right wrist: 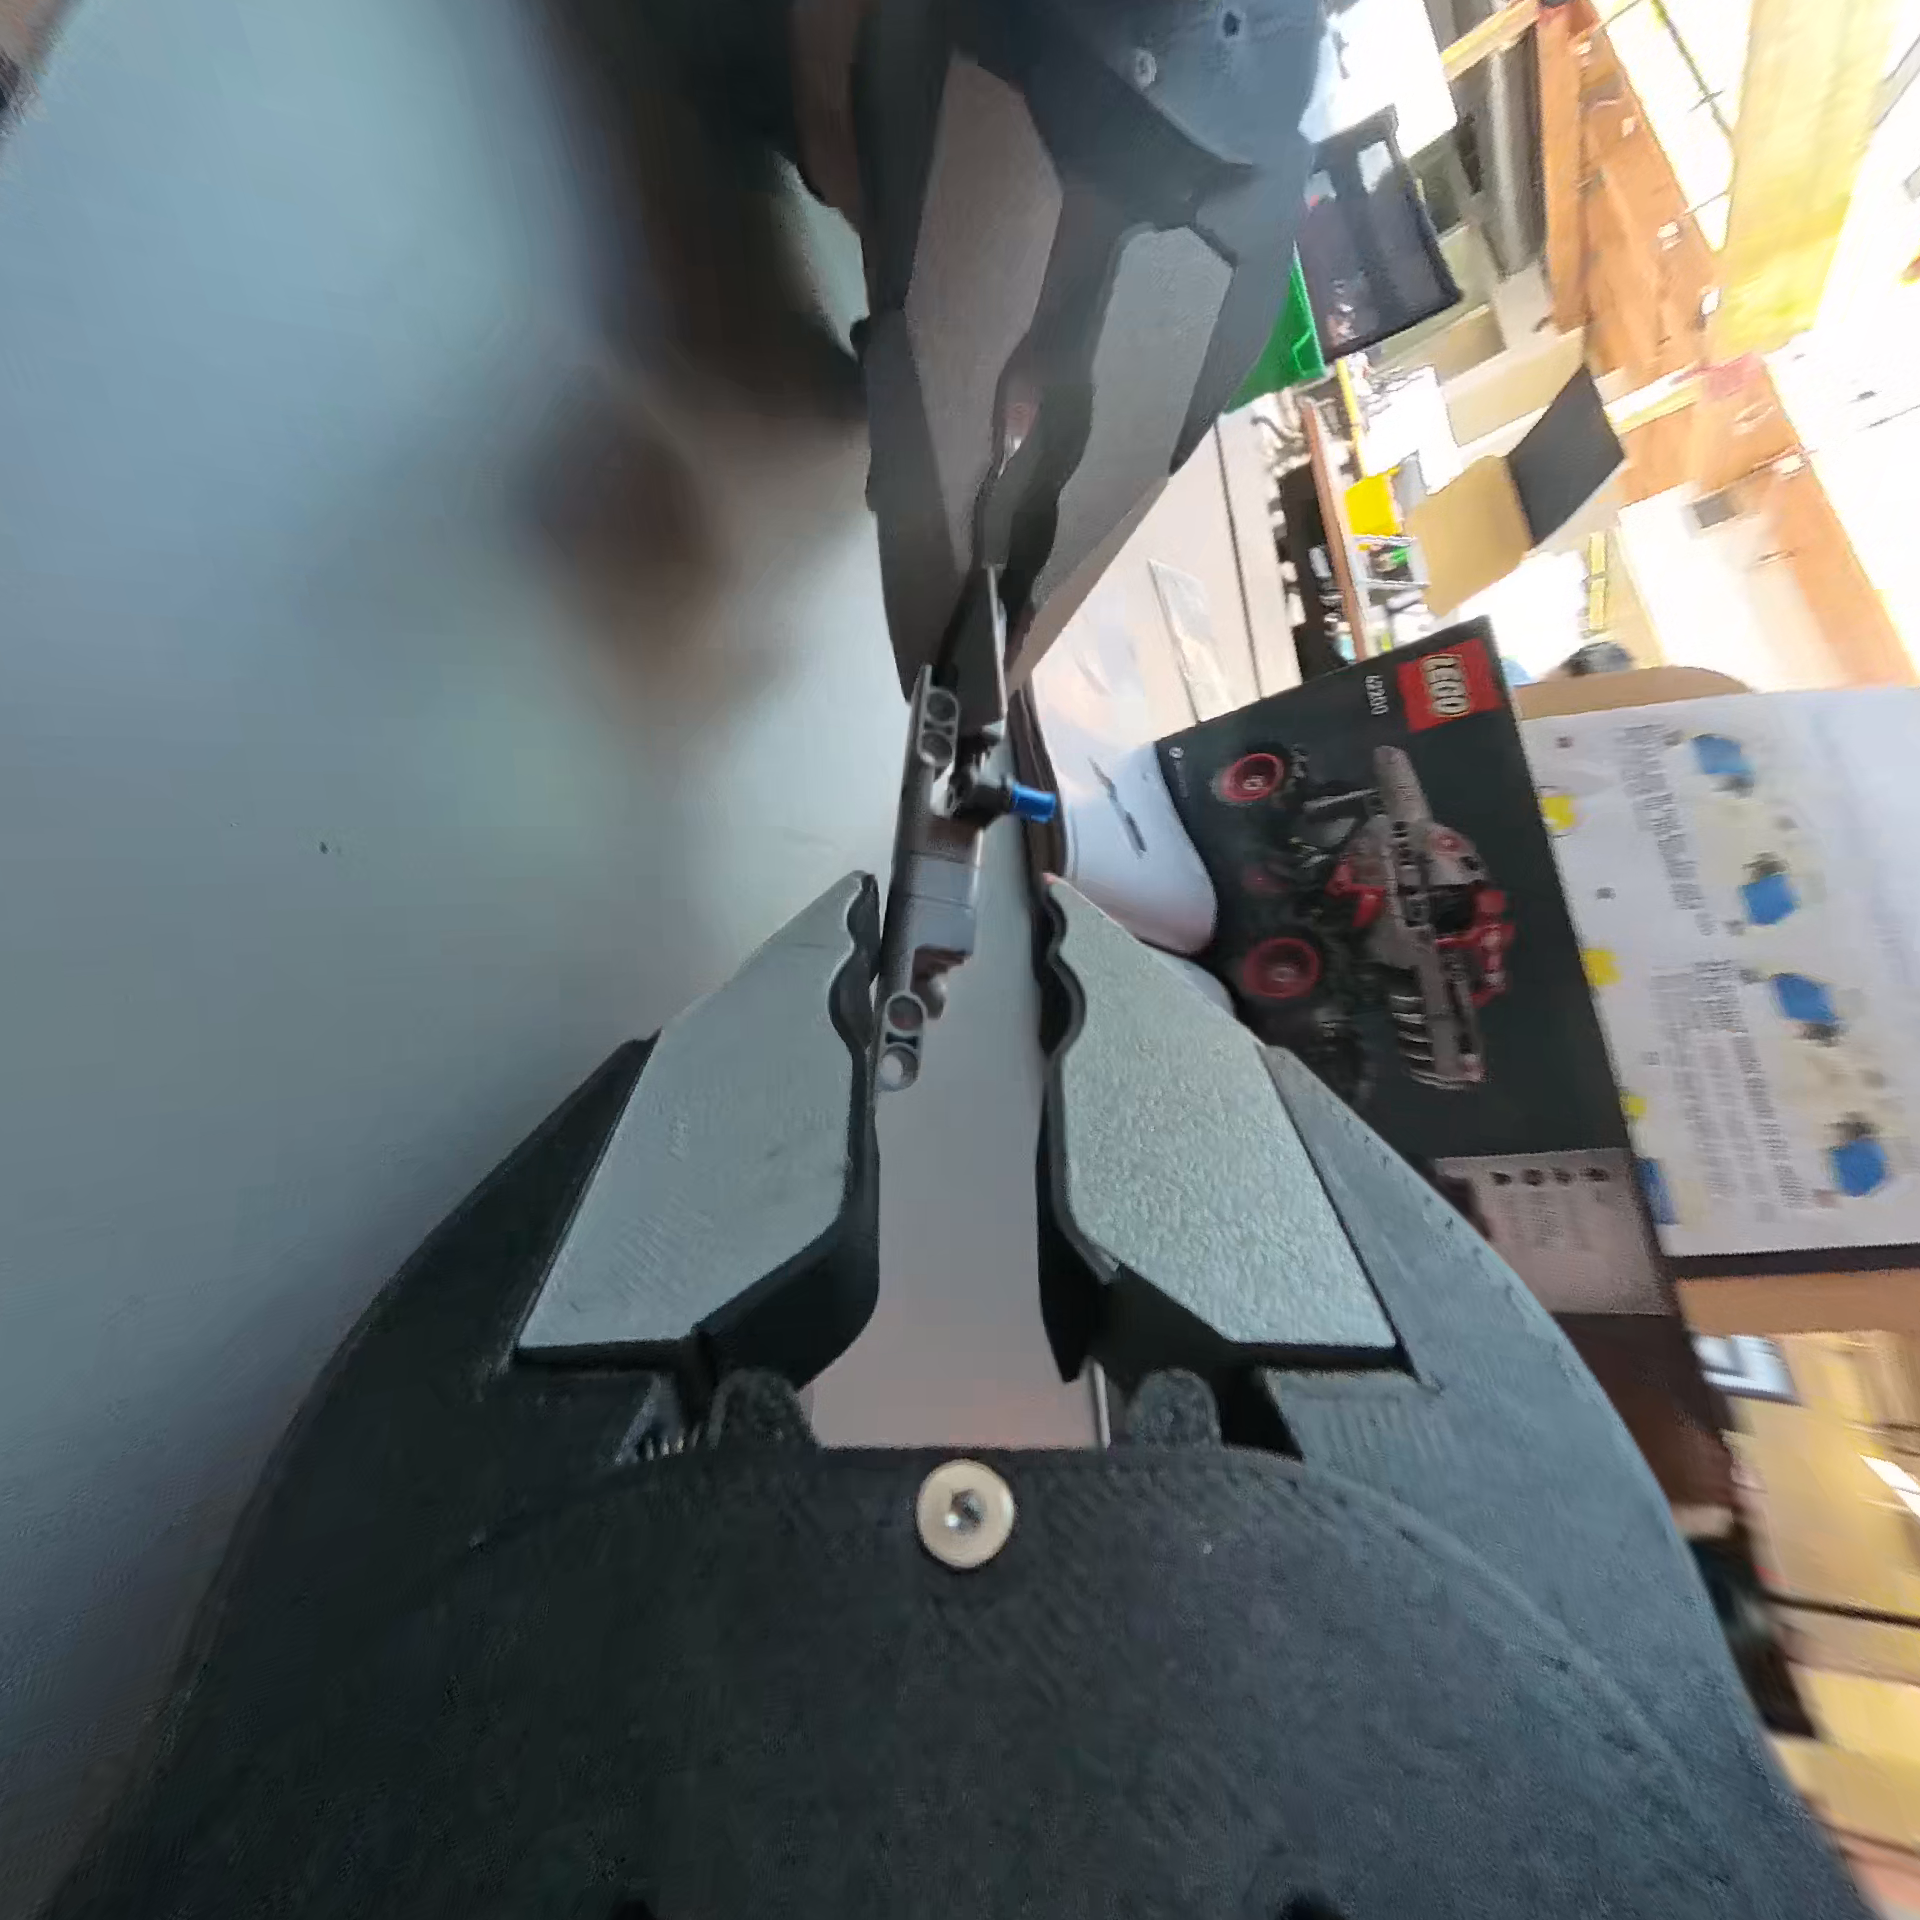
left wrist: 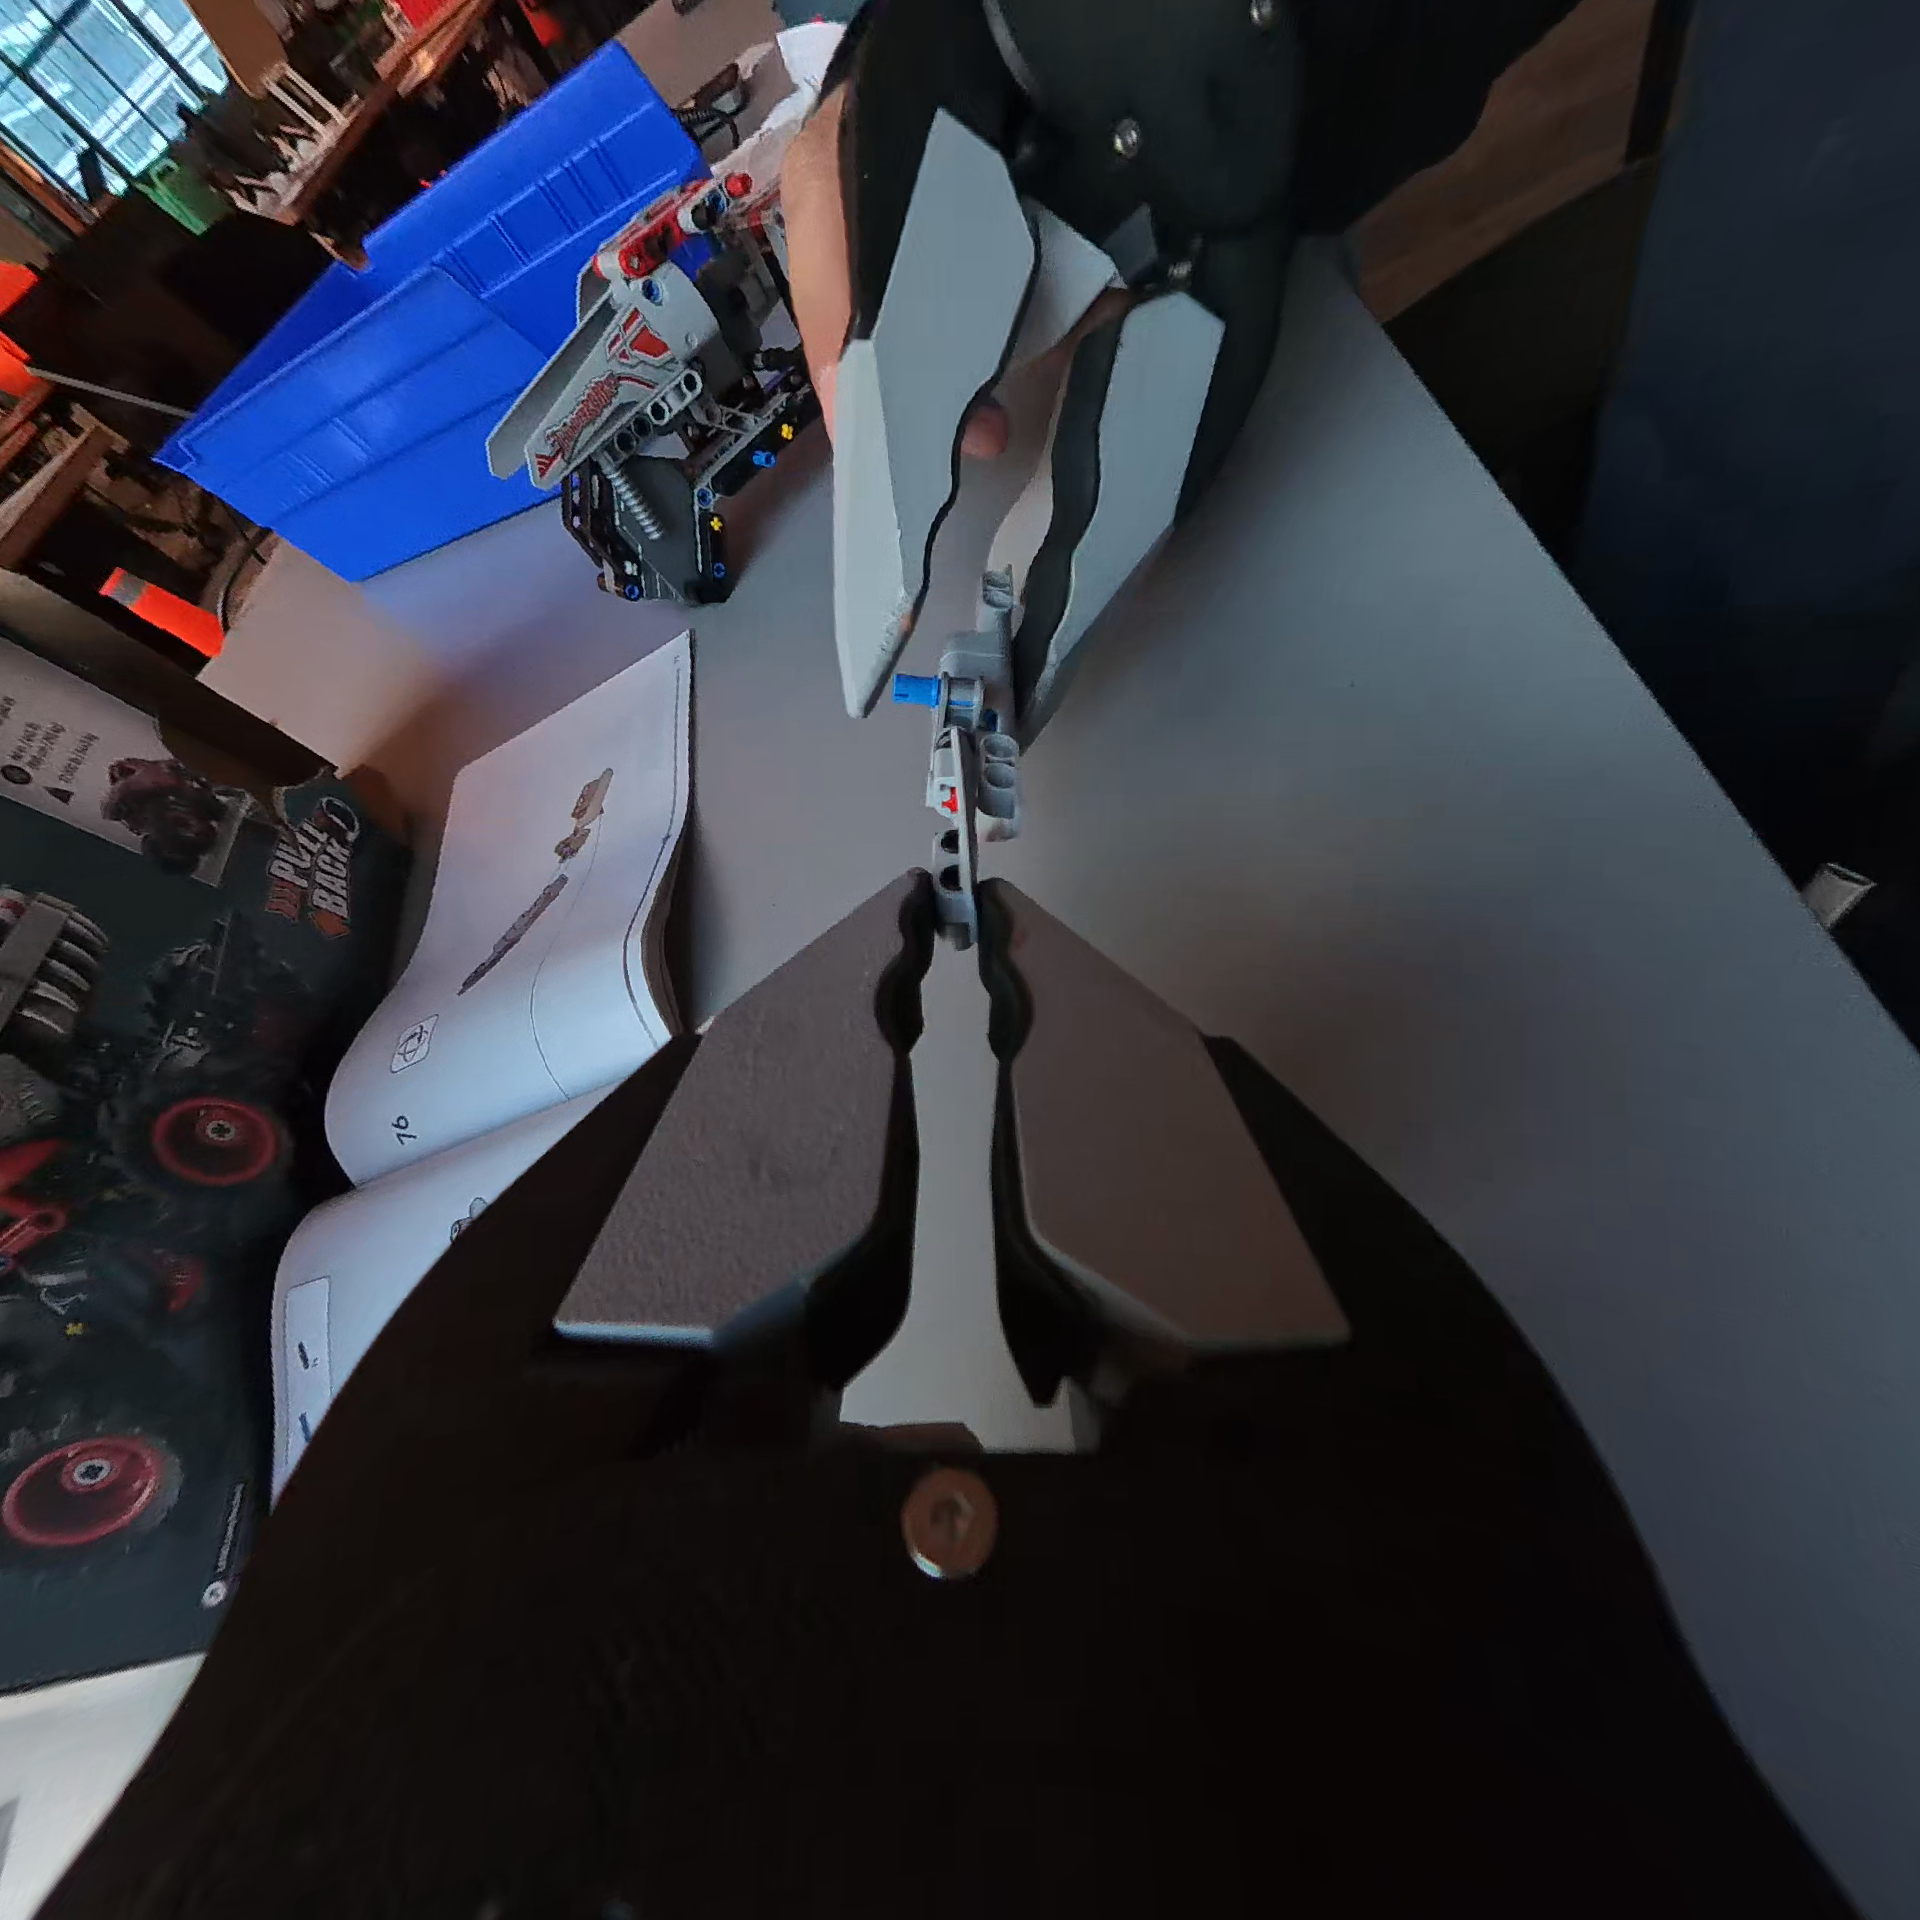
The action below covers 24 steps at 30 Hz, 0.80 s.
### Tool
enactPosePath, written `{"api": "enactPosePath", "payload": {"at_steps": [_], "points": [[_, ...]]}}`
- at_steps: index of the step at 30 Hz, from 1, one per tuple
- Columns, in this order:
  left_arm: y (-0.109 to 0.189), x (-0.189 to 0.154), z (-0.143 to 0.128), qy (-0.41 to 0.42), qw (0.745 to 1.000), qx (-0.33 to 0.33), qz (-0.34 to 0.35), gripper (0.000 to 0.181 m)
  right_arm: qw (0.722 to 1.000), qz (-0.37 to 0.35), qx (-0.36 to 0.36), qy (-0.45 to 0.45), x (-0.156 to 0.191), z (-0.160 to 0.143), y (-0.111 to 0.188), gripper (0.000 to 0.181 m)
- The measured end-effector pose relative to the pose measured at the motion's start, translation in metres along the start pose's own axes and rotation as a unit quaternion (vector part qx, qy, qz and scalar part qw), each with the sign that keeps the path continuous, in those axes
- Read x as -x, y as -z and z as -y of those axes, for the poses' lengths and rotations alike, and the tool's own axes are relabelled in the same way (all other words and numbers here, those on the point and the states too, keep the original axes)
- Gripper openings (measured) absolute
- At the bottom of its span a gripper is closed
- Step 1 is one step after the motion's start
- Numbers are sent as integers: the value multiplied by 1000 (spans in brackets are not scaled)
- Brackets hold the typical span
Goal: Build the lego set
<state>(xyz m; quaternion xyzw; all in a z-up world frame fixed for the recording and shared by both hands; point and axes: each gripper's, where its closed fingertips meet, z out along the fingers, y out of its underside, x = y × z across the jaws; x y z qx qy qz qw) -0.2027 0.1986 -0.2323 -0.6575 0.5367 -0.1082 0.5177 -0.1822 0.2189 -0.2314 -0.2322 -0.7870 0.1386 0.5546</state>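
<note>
Left gripper (left wrist: 954, 902): fingers pinched narrow on the tip of a slim grey beam assembly (left wrist: 966, 769), held in the air above the bench (left wrist: 1351, 831) between the two tools. Right gripper (right wrist: 951, 940): fingers spread wider than the part; one inner pad touches the beam's far end, the other stands clear (so no real clamp there, as I judge it).

Risks: a tip-only hold on hard, smooth plastic may pivot or slip if the right side pushes off-axis. The blue pin (left wrist: 920, 686) sticks out sideways and could snag a finger or pop loose.

Materials: finger faces matte, grainy, with wavy dark edges; the beam is perforated with round holes.

Farther off: curled paper instruction booklet (left wrist: 561, 914), glossy dark set box (left wrist: 156, 1039), partly built truck (left wrist: 665, 416) of grey panels and black frame, ribbed blue plastic bin (left wrist: 436, 343).
</note>
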Motion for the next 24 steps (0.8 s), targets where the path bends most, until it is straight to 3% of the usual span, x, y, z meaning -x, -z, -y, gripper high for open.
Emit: {"api": "enactPosePath", "payload": {"at_steps": [1,7,16,24], "points": [[-1,0,-1,2,1000,3,0,5,1000,13,-11,-24,0,2,0,26],[-2,4,-2,33,999,8,-6,5,987,64,-57,-138,-5,10,2,20],[-7,2,-4,91,995,25,-37,5,963,117,-62,-234,-4,5,-5,29],[-8,-1,-3,84,995,26,-40,5,961,139,-71,-230,4,12,-8,22]]}}
